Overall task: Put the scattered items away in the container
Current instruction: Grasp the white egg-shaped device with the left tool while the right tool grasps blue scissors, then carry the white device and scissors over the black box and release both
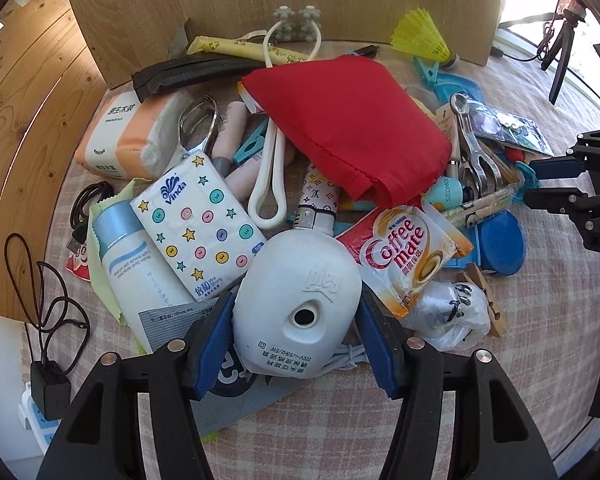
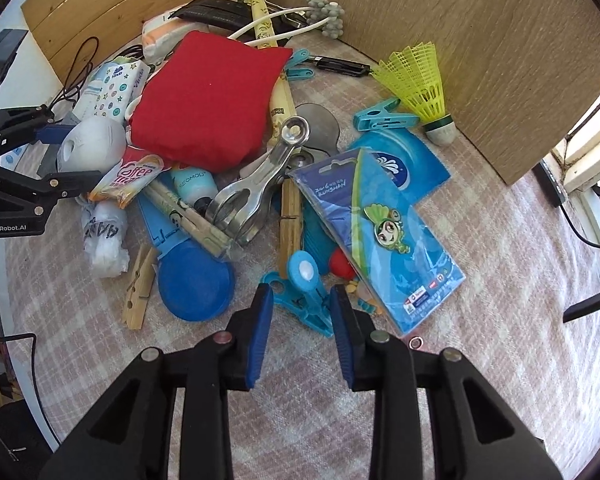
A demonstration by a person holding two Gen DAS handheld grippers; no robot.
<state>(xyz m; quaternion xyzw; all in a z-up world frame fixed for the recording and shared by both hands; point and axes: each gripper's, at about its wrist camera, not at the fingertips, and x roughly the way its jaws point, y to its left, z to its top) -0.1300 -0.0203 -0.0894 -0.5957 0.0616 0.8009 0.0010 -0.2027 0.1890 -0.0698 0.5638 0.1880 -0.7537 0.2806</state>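
Note:
A pile of small items lies on a pink checked cloth (image 1: 500,380). My left gripper (image 1: 296,312) has its blue pads on both sides of a white plug-in device (image 1: 300,300) with a hole in its face; it also shows in the right wrist view (image 2: 92,144). My right gripper (image 2: 302,308) has its pads around a turquoise plastic clip (image 2: 304,300), touching or nearly so. A red cloth pouch (image 1: 352,128) lies mid-pile. A Coffee mate sachet (image 1: 404,256) and a Vinda tissue pack (image 1: 200,220) flank the white device.
Wooden panels (image 1: 260,4) stand behind the pile. A yellow shuttlecock (image 2: 424,84), a blue card pack (image 2: 384,224), a steel clamp (image 2: 260,184), wooden pegs (image 2: 138,288) and a blue lid (image 2: 196,284) lie around. Black cables (image 1: 48,308) run at the left.

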